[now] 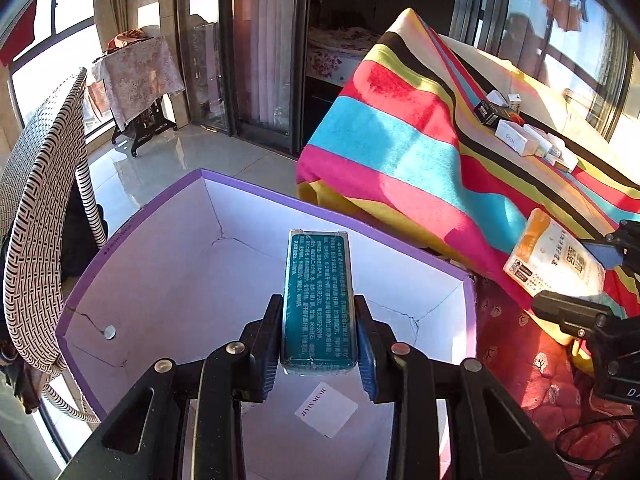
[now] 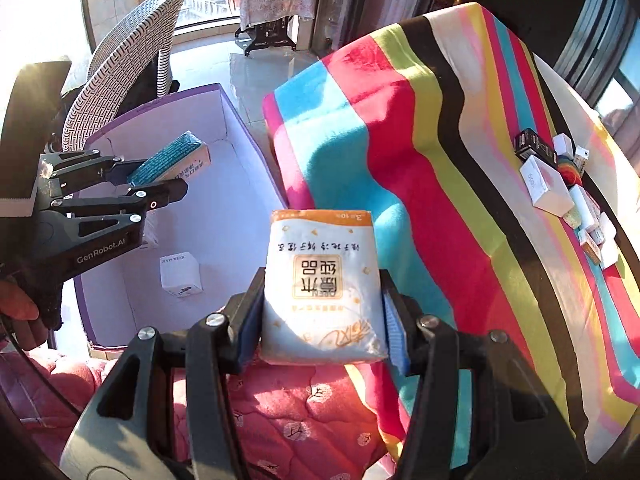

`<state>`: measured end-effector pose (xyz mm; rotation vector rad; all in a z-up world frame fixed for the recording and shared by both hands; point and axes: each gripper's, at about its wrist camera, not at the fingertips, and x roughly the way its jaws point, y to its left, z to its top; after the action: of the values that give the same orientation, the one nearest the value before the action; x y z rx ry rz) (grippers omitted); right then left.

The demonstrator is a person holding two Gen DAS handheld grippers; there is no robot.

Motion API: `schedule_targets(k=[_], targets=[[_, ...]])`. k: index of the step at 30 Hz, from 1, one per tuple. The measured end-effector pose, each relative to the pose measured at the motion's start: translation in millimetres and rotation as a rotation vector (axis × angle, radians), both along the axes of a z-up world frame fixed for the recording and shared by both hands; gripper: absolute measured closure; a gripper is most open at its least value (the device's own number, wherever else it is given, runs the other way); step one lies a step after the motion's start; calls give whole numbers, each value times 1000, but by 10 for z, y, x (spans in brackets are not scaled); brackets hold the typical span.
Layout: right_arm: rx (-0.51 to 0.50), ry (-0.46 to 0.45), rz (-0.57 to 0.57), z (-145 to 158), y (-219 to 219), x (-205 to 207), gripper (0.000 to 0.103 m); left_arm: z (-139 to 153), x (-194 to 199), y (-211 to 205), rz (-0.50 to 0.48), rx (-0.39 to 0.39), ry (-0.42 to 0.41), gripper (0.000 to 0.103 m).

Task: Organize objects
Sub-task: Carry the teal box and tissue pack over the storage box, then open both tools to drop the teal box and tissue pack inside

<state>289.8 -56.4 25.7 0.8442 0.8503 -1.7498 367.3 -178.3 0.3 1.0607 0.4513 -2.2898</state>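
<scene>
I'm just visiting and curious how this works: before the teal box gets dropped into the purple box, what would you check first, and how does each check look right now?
1. Left hand-held gripper grips the teal box: ok, pads press both sides.
2. Teal box is over the purple box: ok, white interior lies beneath it.
3. Landing room inside: ok, only a small white box on the floor.
4. Right hand-held gripper holds the tissue pack: ok, clamped.
5. The two grippers are apart: ok, a gap shows.
6. Drop height is safe: cannot tell.
</scene>
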Motion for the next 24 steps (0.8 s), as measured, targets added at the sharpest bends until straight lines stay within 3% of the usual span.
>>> schedule_targets(k=[10, 16, 18, 20, 24], targets=[[72, -2, 224, -153, -435, 567, 47, -109, 277, -371, 114, -21, -67, 69], [40, -28, 261, -152, -511, 666, 47, -120, 400, -515, 185, -13, -77, 68], [10, -60, 256, -113, -486, 633, 44, -111, 420, -549, 207, -14, -87, 61], [-18, -61, 234, -60, -446, 570, 34, -85, 437, -576, 234, -5, -76, 33], [-82, -46, 131, 82, -245, 267, 27, 12, 362, -512, 240, 17, -2, 25]])
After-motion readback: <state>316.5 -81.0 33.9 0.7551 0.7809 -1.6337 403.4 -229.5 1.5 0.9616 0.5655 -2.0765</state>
